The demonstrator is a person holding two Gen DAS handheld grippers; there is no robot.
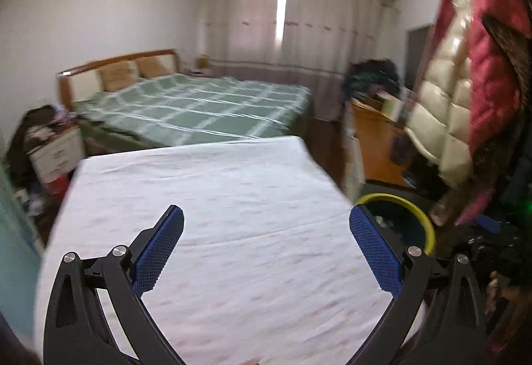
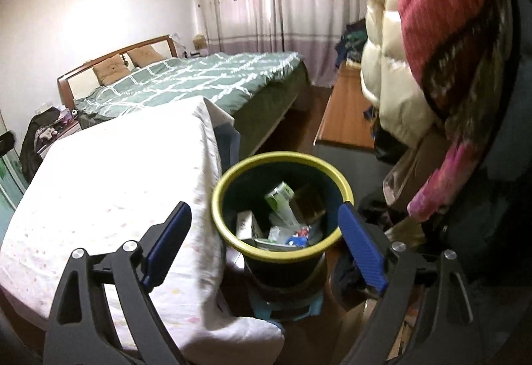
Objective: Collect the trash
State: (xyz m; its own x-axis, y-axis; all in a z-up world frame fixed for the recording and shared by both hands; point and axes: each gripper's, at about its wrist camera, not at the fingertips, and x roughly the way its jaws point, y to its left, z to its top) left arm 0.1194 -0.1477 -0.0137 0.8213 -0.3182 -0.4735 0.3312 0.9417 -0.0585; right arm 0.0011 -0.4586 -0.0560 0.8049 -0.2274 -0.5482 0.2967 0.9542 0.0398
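Note:
A dark bin with a yellow rim [image 2: 232,175] stands on a small blue stool beside the table's right edge. It holds several pieces of trash [image 2: 282,218]: small boxes, wrappers and paper. My right gripper [image 2: 266,212] is open and empty, just above the bin's mouth. My left gripper [image 1: 266,215] is open and empty, over the table covered in a white cloth [image 1: 199,192]. The bin's yellow rim [image 1: 425,218] shows at the right in the left wrist view. No trash shows on the cloth.
A bed with a green checked cover [image 2: 206,75] lies beyond the table. Puffy cream and red jackets [image 2: 415,42] hang close on the right. A wooden cabinet [image 2: 345,112] stands behind the bin. Cluttered boxes and clothes [image 1: 46,145] sit at the left.

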